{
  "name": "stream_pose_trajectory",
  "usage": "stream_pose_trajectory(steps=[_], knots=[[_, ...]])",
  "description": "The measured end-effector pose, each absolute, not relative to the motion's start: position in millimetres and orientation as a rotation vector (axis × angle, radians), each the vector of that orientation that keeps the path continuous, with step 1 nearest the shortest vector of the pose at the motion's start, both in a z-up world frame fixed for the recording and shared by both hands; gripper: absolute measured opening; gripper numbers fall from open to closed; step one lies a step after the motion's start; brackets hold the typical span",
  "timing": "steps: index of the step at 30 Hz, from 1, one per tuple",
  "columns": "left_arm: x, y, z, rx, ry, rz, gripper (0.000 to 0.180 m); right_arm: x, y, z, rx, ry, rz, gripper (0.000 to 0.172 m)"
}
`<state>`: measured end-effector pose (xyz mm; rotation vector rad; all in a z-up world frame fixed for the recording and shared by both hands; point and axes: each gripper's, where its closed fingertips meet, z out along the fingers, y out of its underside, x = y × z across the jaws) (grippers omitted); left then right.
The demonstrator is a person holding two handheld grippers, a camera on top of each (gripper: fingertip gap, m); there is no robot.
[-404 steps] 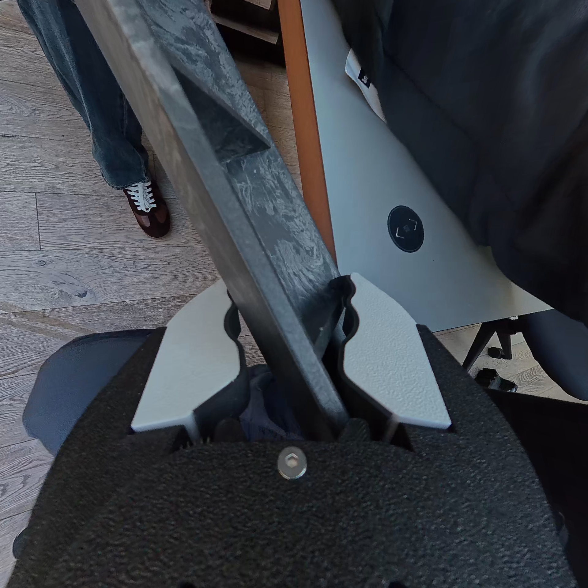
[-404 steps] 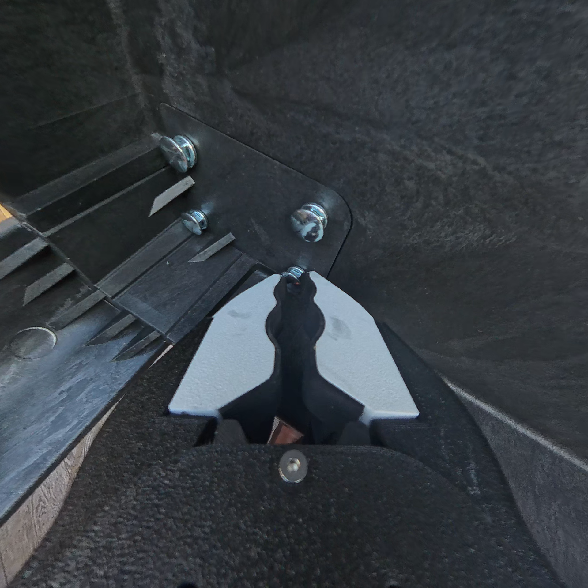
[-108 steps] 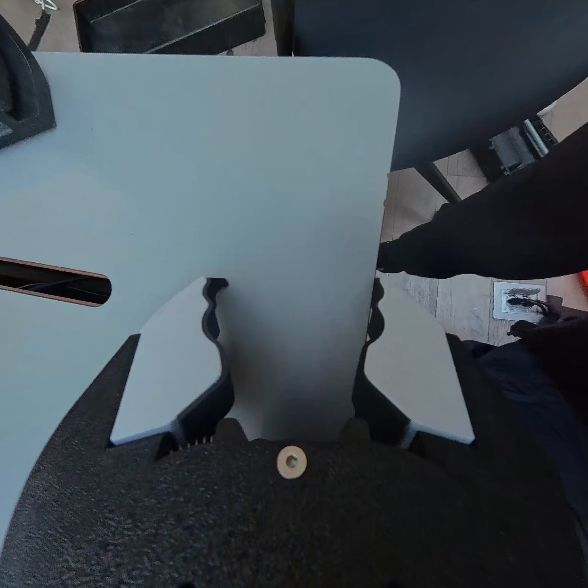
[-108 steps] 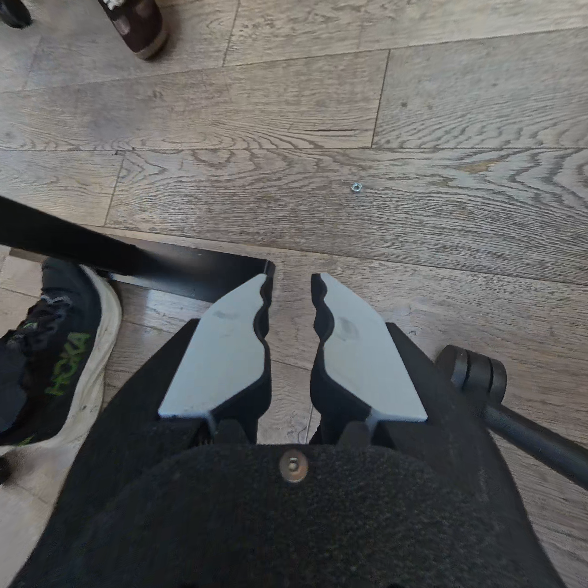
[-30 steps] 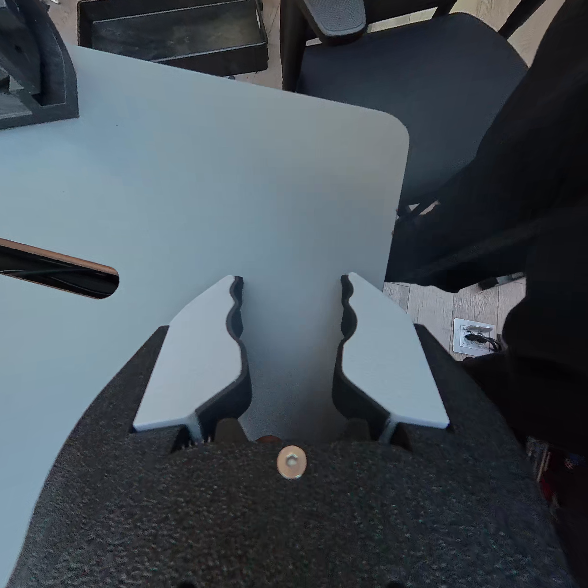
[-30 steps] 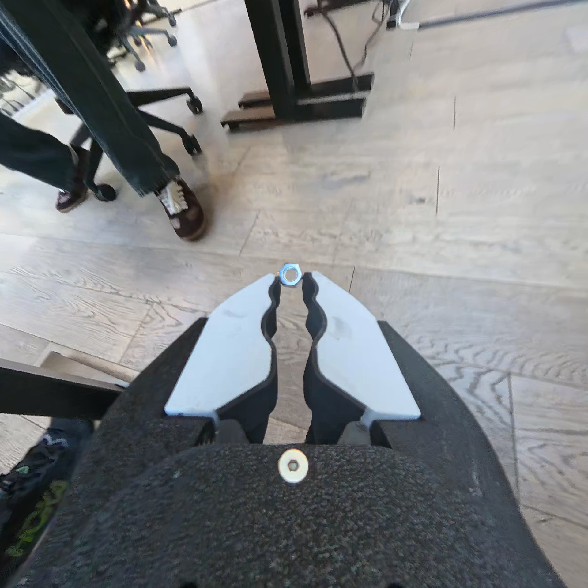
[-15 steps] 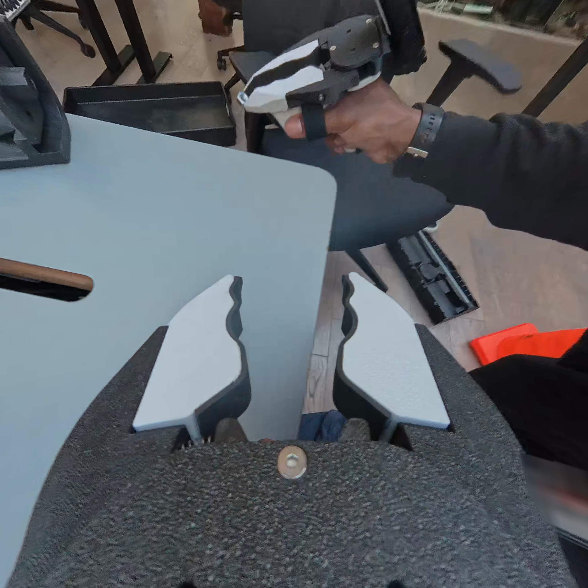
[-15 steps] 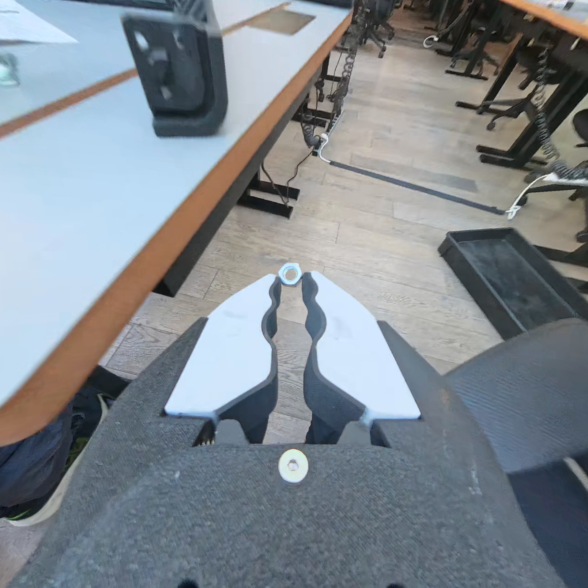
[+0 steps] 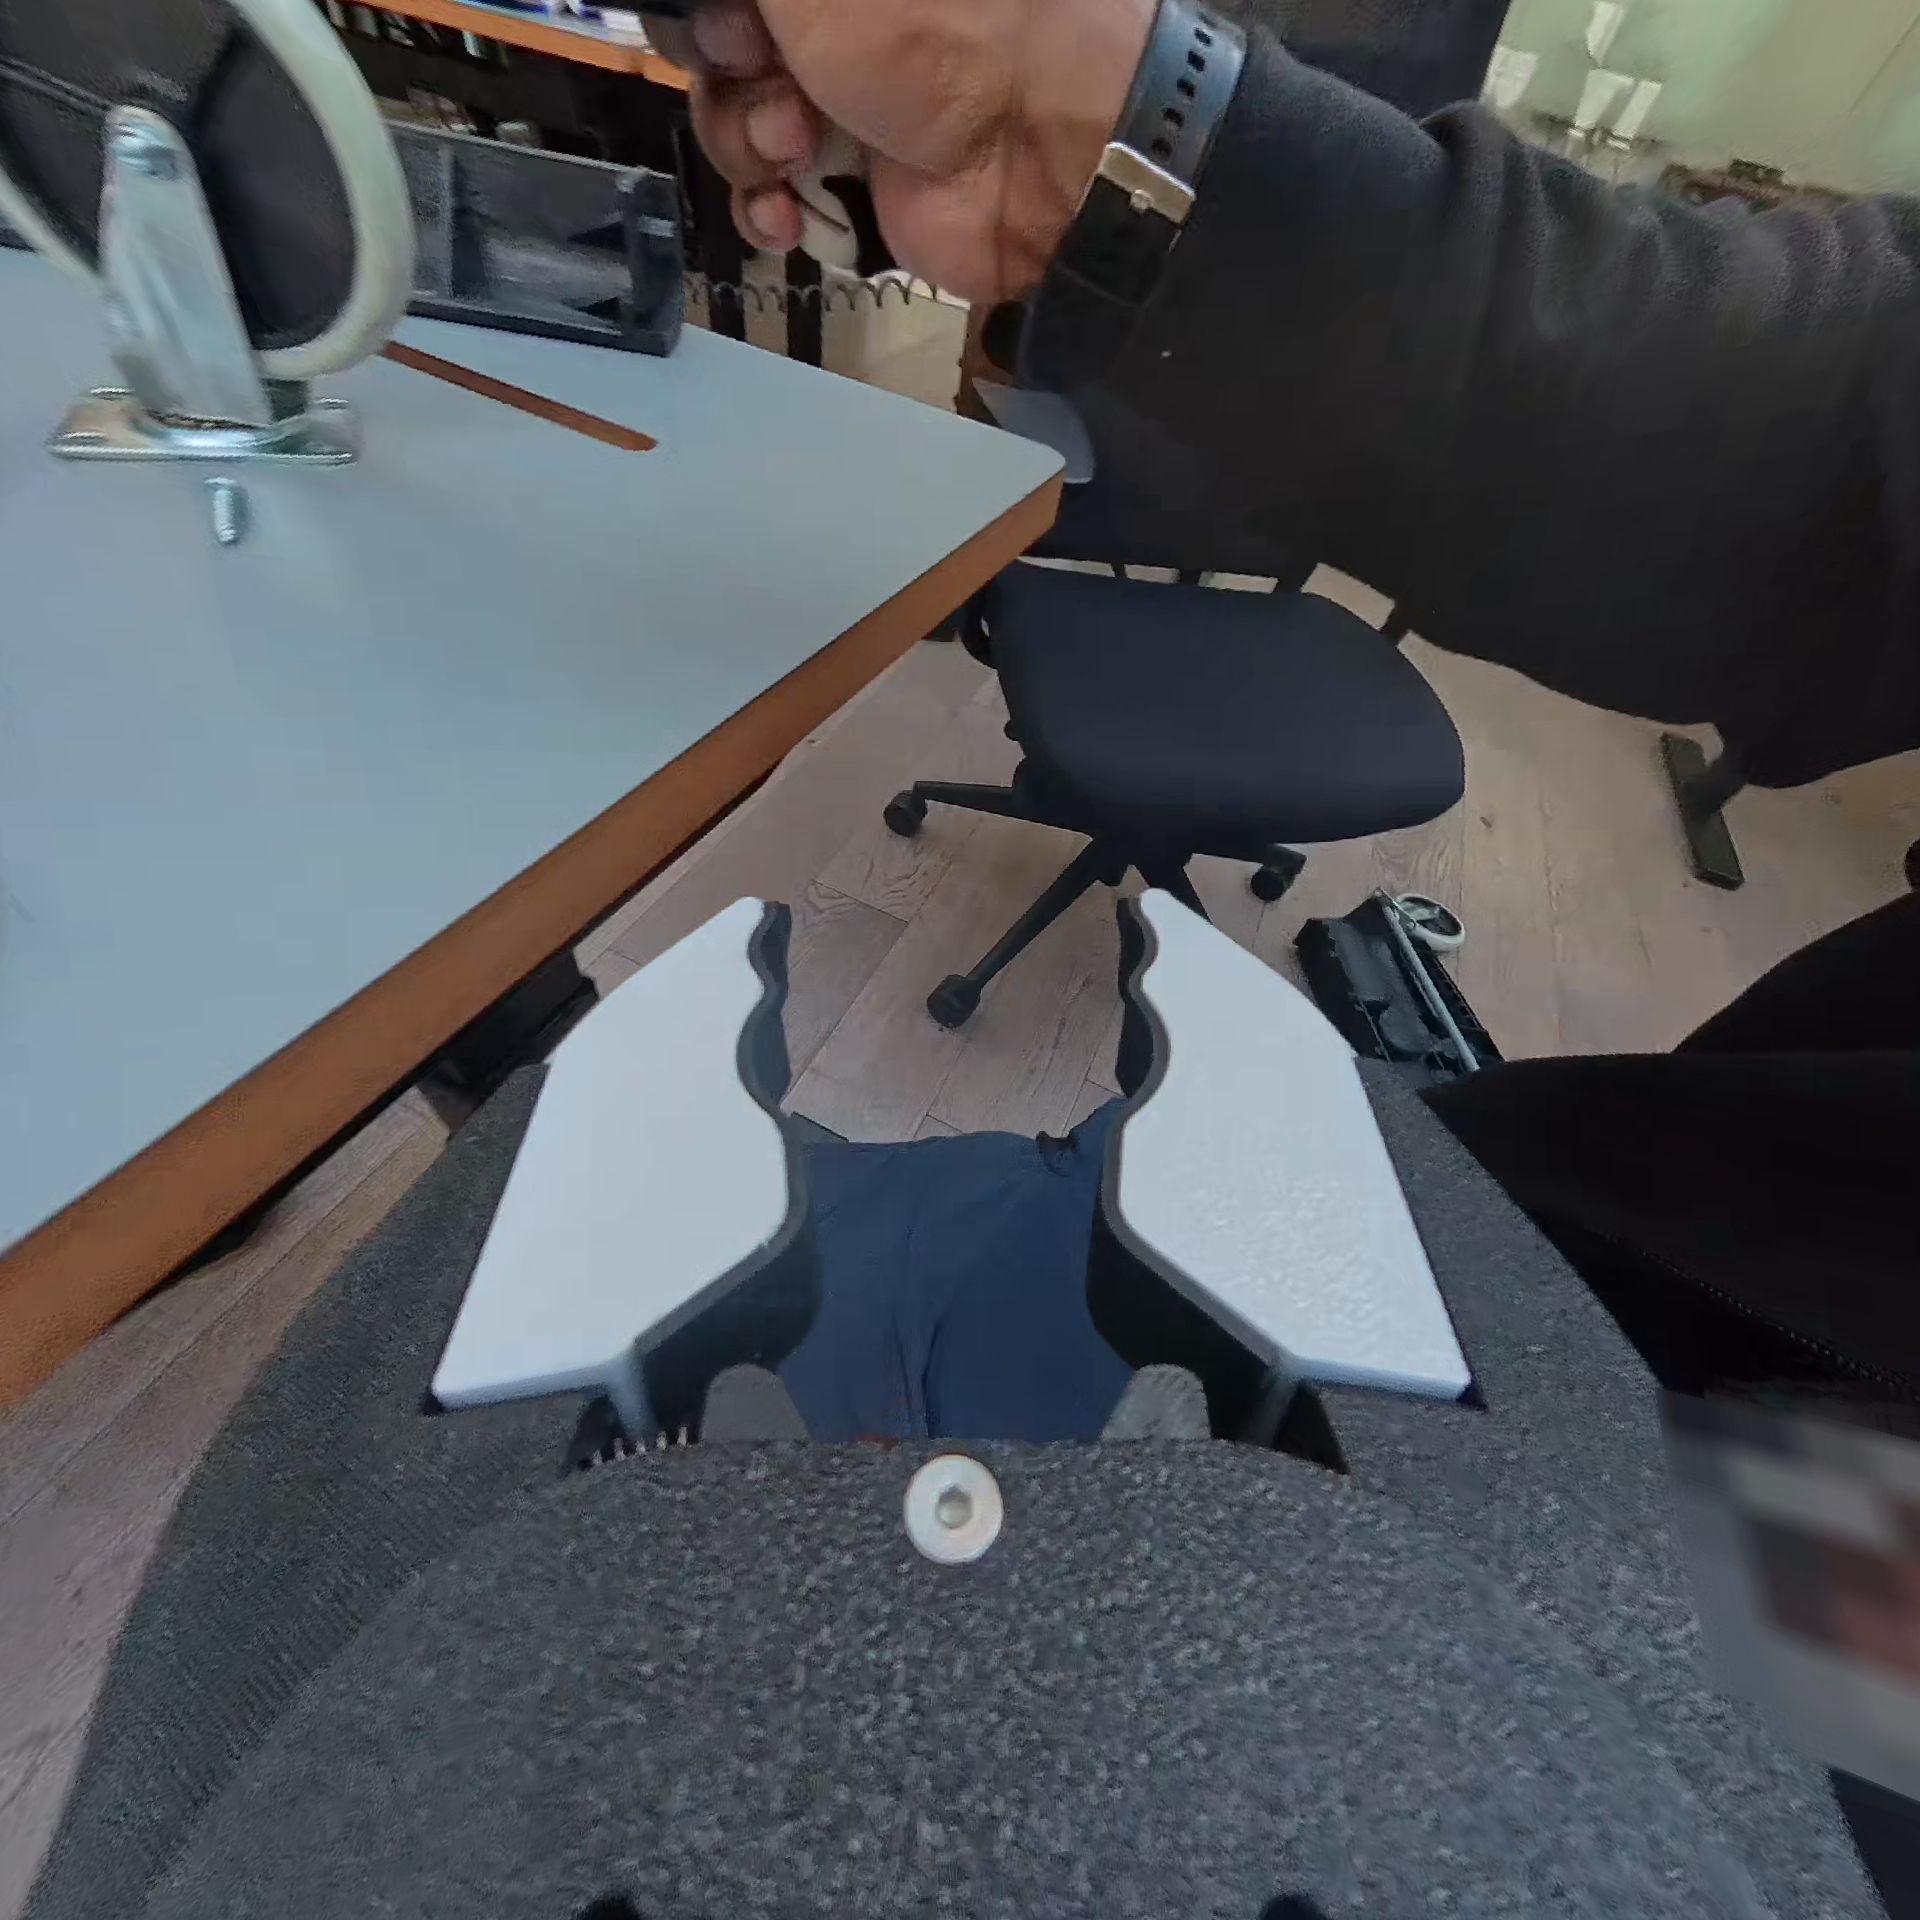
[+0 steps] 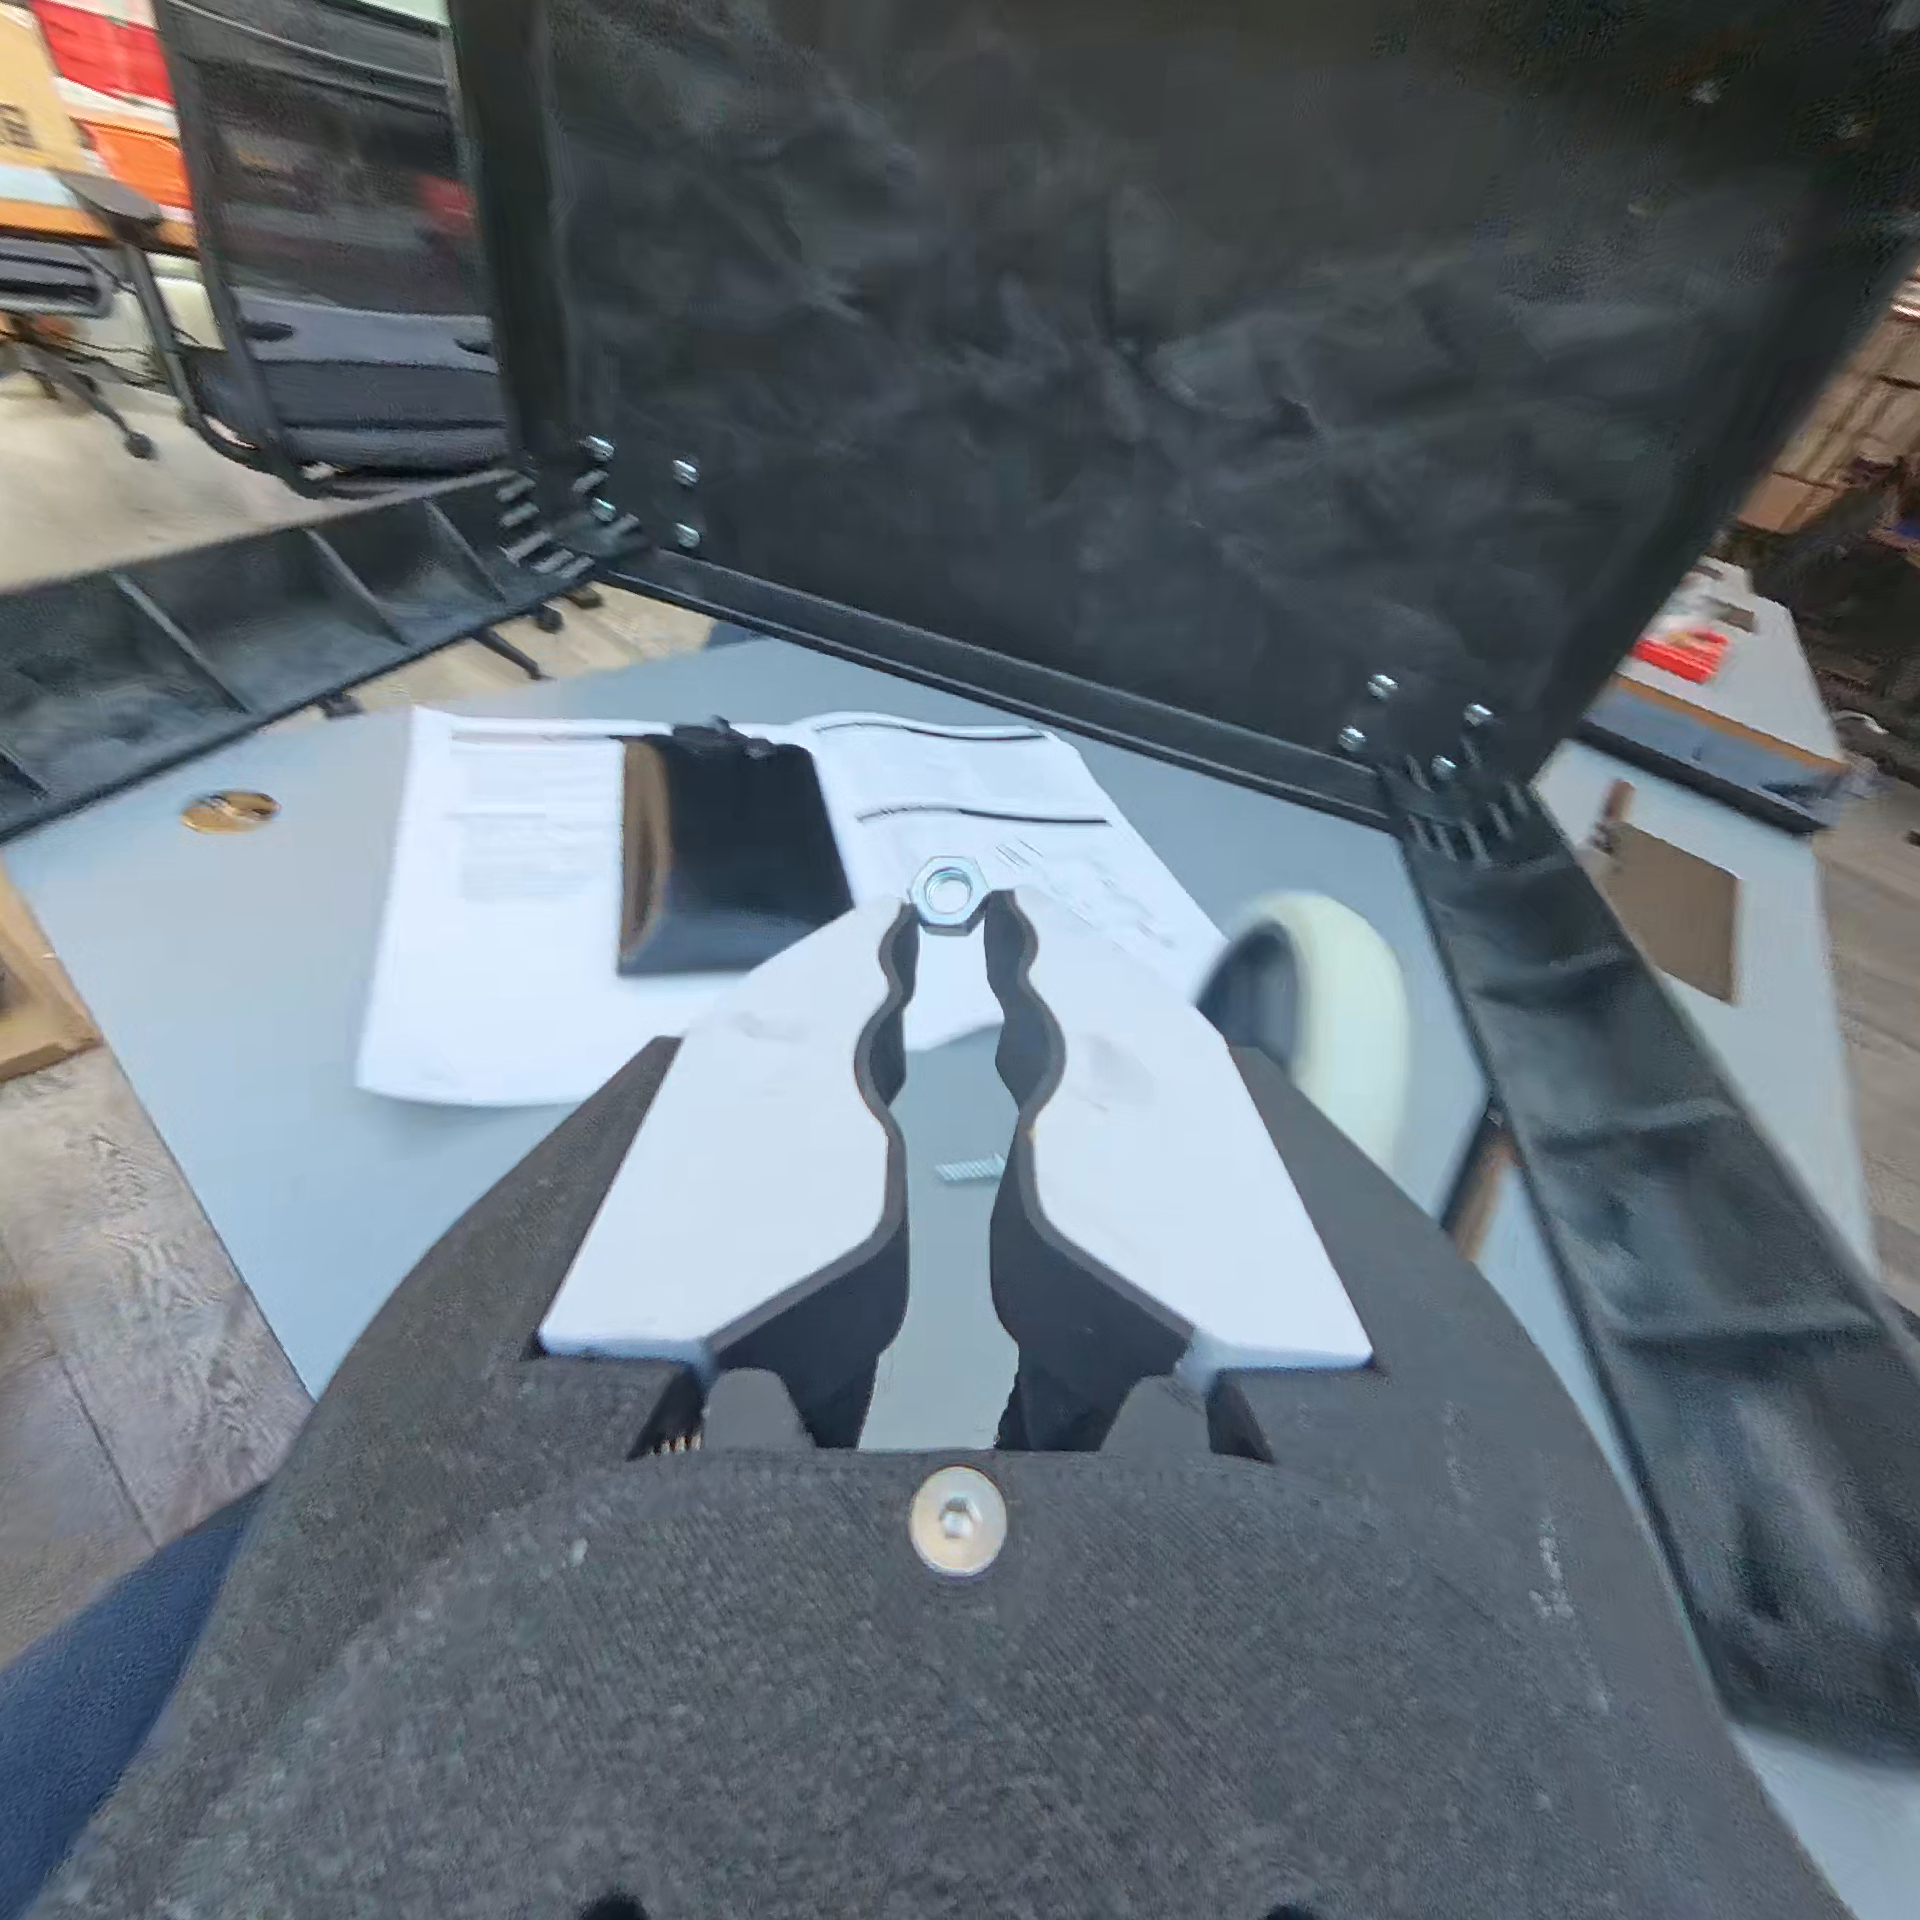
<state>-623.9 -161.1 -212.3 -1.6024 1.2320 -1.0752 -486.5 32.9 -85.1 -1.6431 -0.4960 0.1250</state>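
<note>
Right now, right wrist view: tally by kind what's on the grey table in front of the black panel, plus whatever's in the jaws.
Hex nut, pinched in the jaws: 1
Loose screw: 1
Caster wheel: 1
Printed sheet: 1
Black block: 1
Total: 5

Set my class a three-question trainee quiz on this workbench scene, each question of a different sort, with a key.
1. True or false: the left gripper holds a screw.
2. What does the right gripper pinch at its fingertips?
A. silver hex nut
B. caster wheel
C. paper sheet
3. Fill in: a black wedge-shaped block rests on the ___.

Key: 1 false, its fingers stand apart with nothing between; 2 A; 3 paper sheet.
</note>
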Motion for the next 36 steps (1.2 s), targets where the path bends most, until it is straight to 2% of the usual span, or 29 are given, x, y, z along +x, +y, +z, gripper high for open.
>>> stream_pose_trajectory(steps=[9, 15, 20, 22, 23, 27, 36], knots=[[-803, -138, -235, -1.643, 0.853, -1.074, 0.061, -841, 122, -64, -1.501, -0.764, 0.508, 0.012], [-897, -103, -238, -1.660, 0.710, -0.990, 0.061, -1007, 163, -62, -1.457, -0.854, 0.542, 0.010], [-975, -79, -253, -1.716, 0.615, -0.932, 0.061, -1076, 215, -69, -1.495, -0.813, 0.469, 0.008], [-1005, -71, -267, -1.760, 0.598, -0.901, 0.061, -1093, 235, -72, -1.518, -0.769, 0.464, 0.007], [-1021, -68, -276, -1.788, 0.590, -0.885, 0.061, -1100, 244, -74, -1.530, -0.749, 0.457, 0.000], [-1082, -54, -306, -1.882, 0.558, -0.845, 0.061, -1124, 282, -85, -1.551, -0.686, 0.379, 0.000], [-1168, 18, -324, -1.906, 0.338, -1.064, 0.062, -1173, 341, -115, -1.568, -0.618, 0.418, 0.000]])
